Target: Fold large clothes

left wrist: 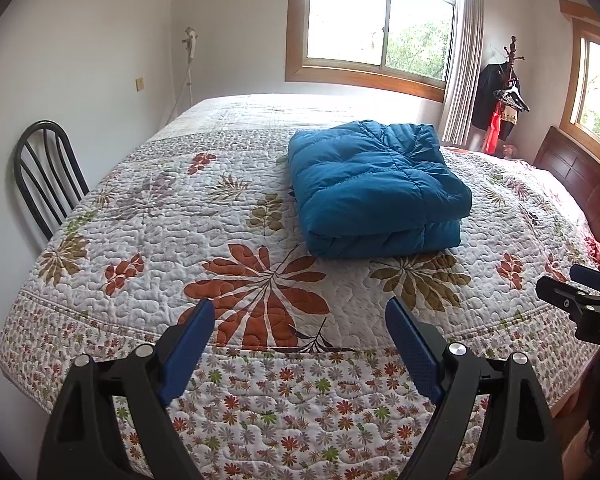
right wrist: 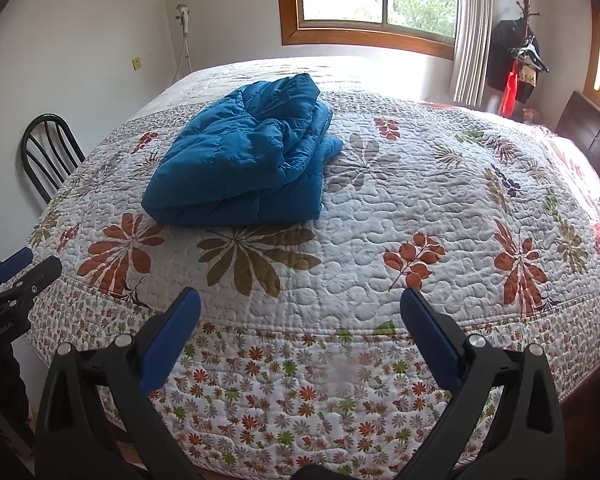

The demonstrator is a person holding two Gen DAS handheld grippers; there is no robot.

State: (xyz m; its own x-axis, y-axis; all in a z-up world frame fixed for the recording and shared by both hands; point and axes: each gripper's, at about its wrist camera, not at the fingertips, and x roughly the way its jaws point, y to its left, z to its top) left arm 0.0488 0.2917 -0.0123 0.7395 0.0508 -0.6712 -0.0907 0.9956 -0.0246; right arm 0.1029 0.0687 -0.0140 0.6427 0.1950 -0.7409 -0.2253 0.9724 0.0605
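A blue quilted down jacket (left wrist: 376, 188) lies folded into a thick square stack on the floral quilt of the bed (left wrist: 160, 216); the right wrist view shows the jacket (right wrist: 244, 160) left of centre. My left gripper (left wrist: 300, 320) hovers over the bed's near edge, open and empty, well short of the jacket. My right gripper (right wrist: 300, 308) is likewise open and empty above the near edge, to the right of the jacket. Each gripper appears in the other's view: the right gripper (left wrist: 580, 292) at the far right, the left gripper (right wrist: 24, 272) at the far left.
A black metal chair (left wrist: 46, 176) stands against the wall left of the bed. A dark wooden headboard (left wrist: 580, 176) bounds the right side. A coat stand with hanging clothes (left wrist: 500, 96) and a curtain (left wrist: 464, 60) sit by the windows at the back.
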